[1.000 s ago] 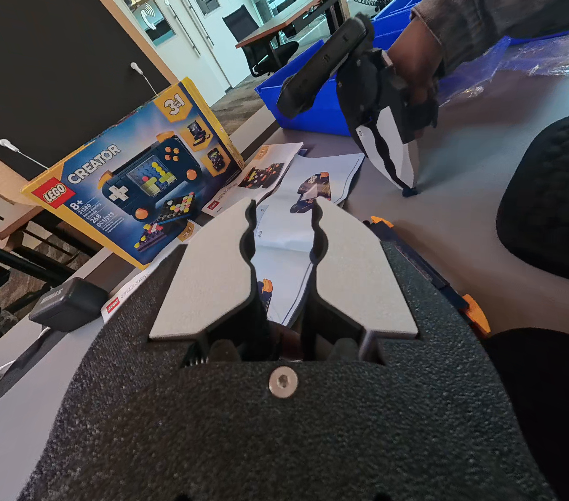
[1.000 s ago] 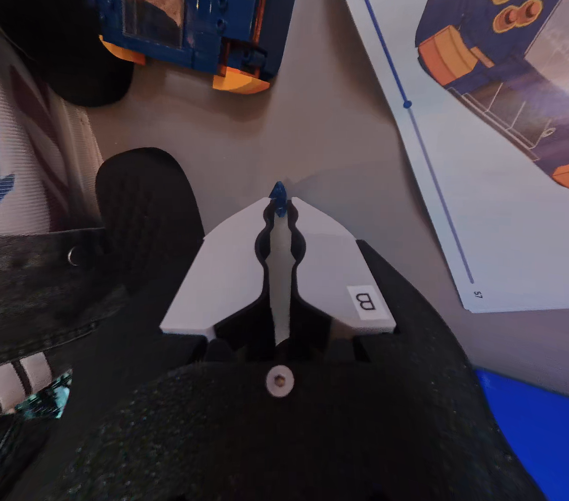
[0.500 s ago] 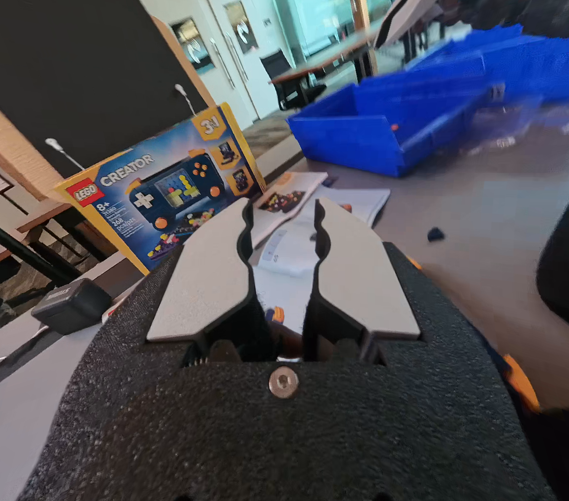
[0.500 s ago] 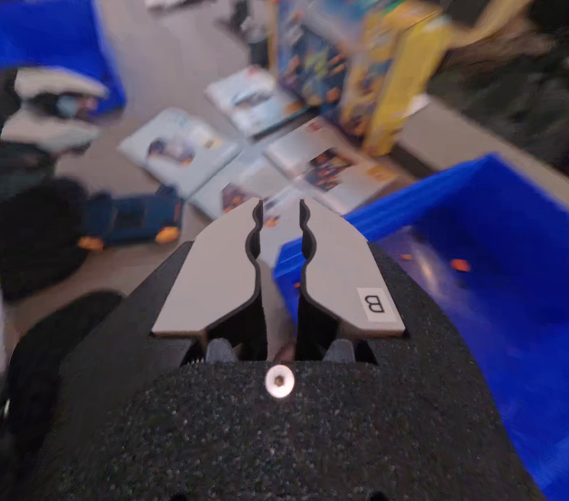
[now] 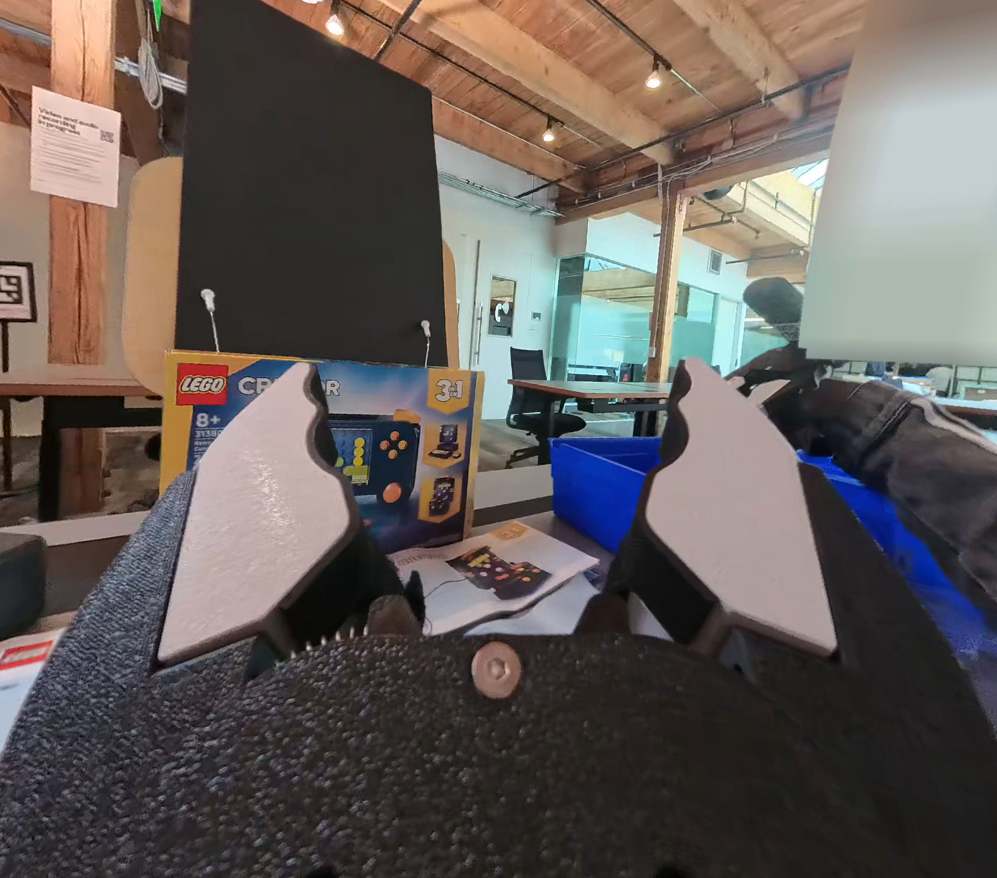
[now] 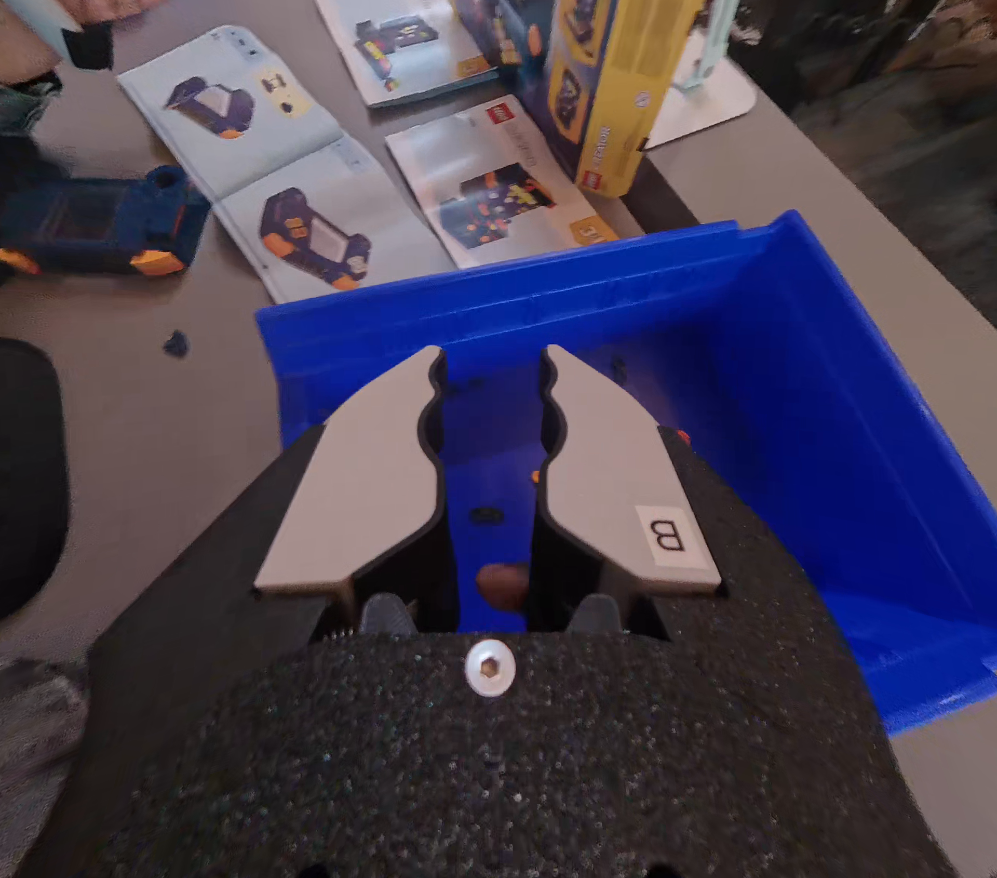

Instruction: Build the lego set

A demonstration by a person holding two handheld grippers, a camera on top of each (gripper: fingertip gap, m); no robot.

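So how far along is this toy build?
Well along: the dark blue model lies mostly assembled beside the open booklet. Nothing is in hand; the right claw hangs open over the blue bin. A small dark piece on the table and loose bits remain.

A tall black panel stands beyond the table's far edge, 2 white-tipped pins in front of it. Behind, a black office chair sits by a wooden desk, under wooden ceiling beams with spotlights.
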